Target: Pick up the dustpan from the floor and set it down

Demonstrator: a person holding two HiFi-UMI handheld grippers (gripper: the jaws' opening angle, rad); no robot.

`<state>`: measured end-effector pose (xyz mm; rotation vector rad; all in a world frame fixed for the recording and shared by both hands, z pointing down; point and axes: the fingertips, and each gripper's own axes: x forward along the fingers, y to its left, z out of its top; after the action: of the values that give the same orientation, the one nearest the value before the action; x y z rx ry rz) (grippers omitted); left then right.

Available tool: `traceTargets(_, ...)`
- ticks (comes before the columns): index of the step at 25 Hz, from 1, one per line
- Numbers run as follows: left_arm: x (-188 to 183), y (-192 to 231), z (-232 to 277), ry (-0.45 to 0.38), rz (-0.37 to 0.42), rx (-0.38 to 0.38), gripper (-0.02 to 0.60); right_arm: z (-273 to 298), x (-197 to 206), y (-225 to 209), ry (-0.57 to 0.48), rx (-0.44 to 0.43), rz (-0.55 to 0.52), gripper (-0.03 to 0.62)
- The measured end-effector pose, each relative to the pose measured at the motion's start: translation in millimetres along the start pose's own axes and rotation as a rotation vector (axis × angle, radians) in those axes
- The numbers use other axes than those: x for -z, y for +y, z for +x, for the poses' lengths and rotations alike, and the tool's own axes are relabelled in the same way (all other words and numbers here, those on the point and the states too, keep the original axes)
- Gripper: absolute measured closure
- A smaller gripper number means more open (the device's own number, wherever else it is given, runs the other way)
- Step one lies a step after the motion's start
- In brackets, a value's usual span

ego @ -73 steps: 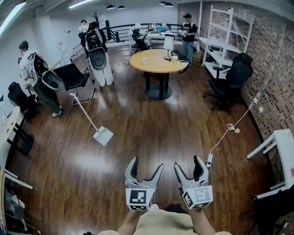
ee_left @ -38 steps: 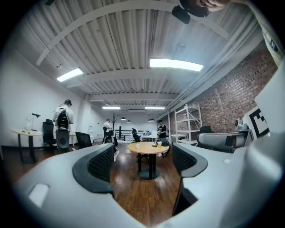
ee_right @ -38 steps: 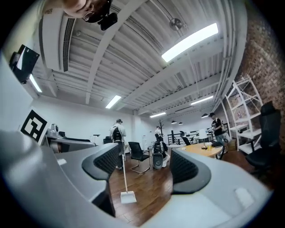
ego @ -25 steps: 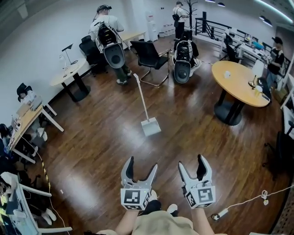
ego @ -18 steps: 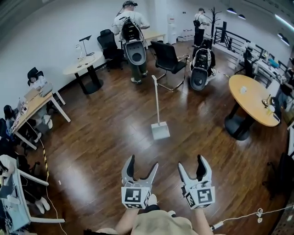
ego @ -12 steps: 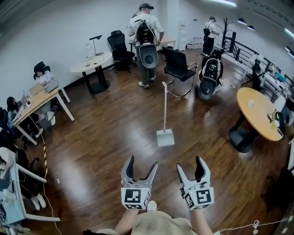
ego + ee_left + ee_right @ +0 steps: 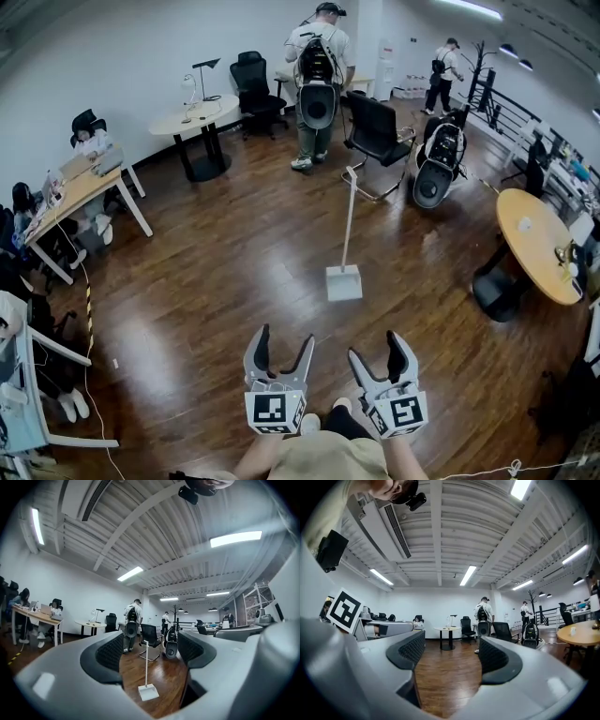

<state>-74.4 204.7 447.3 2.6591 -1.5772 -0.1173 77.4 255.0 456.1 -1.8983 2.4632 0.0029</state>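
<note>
The white dustpan (image 7: 344, 282) stands on the wooden floor with its long thin handle (image 7: 350, 220) upright, a few steps ahead of me. Both grippers are held level, low in the head view, well short of it. My left gripper (image 7: 284, 337) is open; its jaws have just been closing and hold nothing. In the left gripper view the dustpan (image 7: 148, 693) shows far off in the gap of the left gripper (image 7: 151, 656). My right gripper (image 7: 377, 347) is open and empty. The right gripper view looks past the right gripper (image 7: 452, 653) at bare floor, with the dustpan out of that picture.
Beyond the dustpan stand a black office chair (image 7: 377, 131), a person with a backpack unit (image 7: 317, 70) and a second unit on the floor (image 7: 438, 169). A round white table (image 7: 199, 117) is at the far left, a round wooden table (image 7: 539, 253) at the right, desks with seated people (image 7: 70, 187) along the left wall.
The head view has swung and I have moved on, so the dustpan now lies straight ahead, a little right of centre. The left jaws stand narrower than before; the right jaws are unchanged.
</note>
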Motion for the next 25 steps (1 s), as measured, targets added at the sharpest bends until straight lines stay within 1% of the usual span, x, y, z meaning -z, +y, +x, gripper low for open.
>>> traceTargets(3,6,8,14,0.014,0.000,0.004,0.241,21,-1,-7,-0.005,-0.002,-0.003,0.246)
traceTargets(5,13,15,26,0.026,-0.002,0.000,0.241,39,4,-11,0.010,-0.010,0.010,0.246)
traceTargets(8,16,32,46,0.046,-0.006,-0.022,0.241,70,12,-14,0.040,-0.041,0.037,0.247)
traceTargets(10,14,42,63,0.045,-0.001,-0.038,0.241,91,12,-19,0.038,-0.066,0.041,0.247)
traceTargets(15,-2,53,124,0.022,0.028,-0.060,0.241,156,0,-53,0.009,-0.112,0.037,0.247)
traceTargets(19,-13,61,170,0.003,0.034,-0.096,0.241,202,-8,-79,-0.011,-0.152,0.031,0.247)
traceTargets(22,-6,66,202,0.010,0.032,-0.108,0.241,231,-10,-96,-0.021,-0.171,0.033,0.247)
traceTargets(25,-3,70,231,0.022,0.005,-0.112,0.241,257,-10,-113,-0.018,-0.185,0.045,0.247)
